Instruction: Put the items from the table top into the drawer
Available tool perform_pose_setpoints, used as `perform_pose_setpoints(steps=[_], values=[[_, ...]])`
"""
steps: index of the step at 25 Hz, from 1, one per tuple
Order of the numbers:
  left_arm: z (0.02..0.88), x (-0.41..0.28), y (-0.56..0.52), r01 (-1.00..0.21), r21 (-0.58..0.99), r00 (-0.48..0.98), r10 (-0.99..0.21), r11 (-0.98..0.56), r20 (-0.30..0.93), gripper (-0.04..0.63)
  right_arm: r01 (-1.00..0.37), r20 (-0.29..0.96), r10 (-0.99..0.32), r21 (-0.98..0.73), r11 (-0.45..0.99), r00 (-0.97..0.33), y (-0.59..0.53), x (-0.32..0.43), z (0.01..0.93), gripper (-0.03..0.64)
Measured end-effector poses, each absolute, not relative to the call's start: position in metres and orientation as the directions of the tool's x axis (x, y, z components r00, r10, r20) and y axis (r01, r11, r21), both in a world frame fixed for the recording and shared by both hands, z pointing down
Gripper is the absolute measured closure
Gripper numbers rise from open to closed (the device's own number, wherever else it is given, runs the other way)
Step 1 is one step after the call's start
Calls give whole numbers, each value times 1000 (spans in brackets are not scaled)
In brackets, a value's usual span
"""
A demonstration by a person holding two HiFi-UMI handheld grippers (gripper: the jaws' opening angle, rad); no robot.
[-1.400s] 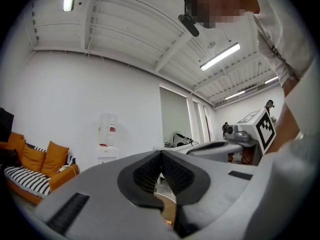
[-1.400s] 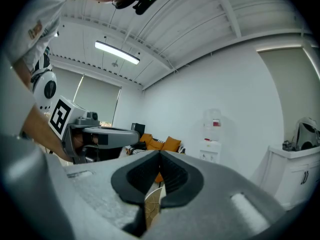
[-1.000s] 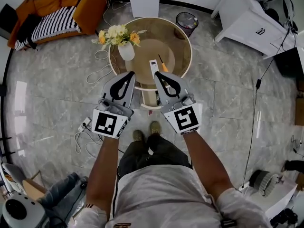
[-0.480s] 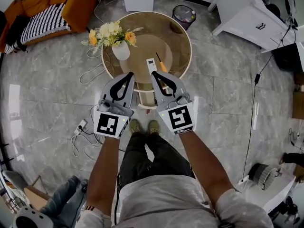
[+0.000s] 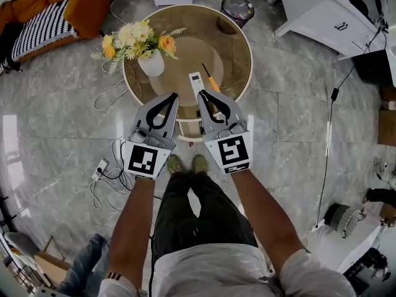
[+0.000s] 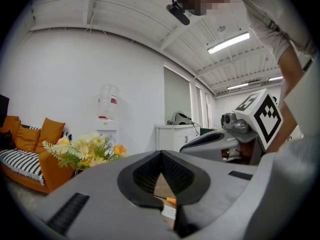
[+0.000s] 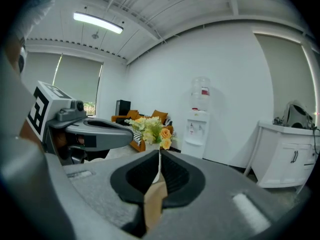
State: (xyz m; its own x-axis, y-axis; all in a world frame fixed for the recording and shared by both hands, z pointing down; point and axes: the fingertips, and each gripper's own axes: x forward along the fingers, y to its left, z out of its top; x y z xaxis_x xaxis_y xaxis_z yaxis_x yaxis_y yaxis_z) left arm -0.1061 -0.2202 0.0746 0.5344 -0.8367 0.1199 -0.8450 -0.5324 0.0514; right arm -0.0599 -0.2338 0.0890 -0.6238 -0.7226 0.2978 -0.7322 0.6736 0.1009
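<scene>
Both your grippers, left [image 5: 172, 96] and right [image 5: 201, 95], are clenched on nothing. Remote [image 5: 196, 83] and screwdriver [image 5: 210, 82] lie on the table [image 5: 238, 39] just ahead of the right one. Step: approach. Next, likely open the drawer.

Background clutter, off-task:
Flower vase [image 5: 150, 64] standing far left of centre; orange sofa [image 5: 55, 17] sitting far left, trash bin [image 5: 237, 8] far, white cabinet [image 5: 322, 20] far right, cables [image 5: 108, 172] trailing near left.

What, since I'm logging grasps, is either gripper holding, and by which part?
Nothing. The left gripper and right gripper both have their jaws closed together and empty; the remote and screwdriver lie on the table.
</scene>
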Motion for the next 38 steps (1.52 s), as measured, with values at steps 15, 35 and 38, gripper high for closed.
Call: perform_pose_setpoints(steps=[15, 35, 38], values=[[176, -110, -244, -807, 101, 589, -785, -581, 190, 597, -792, 455, -725, 68, 607, -517, -263, -59, 208, 494], [262, -110, -263, -749, 157, 662, -711, -644, 238, 597, -865, 669, -649, 17, 501, -362, -295, -47, 353, 350], [269, -109, -266, -742, 163, 669, -702, -651, 243, 597, -872, 696, -631, 14, 489, -343, -298, -45, 367, 350]])
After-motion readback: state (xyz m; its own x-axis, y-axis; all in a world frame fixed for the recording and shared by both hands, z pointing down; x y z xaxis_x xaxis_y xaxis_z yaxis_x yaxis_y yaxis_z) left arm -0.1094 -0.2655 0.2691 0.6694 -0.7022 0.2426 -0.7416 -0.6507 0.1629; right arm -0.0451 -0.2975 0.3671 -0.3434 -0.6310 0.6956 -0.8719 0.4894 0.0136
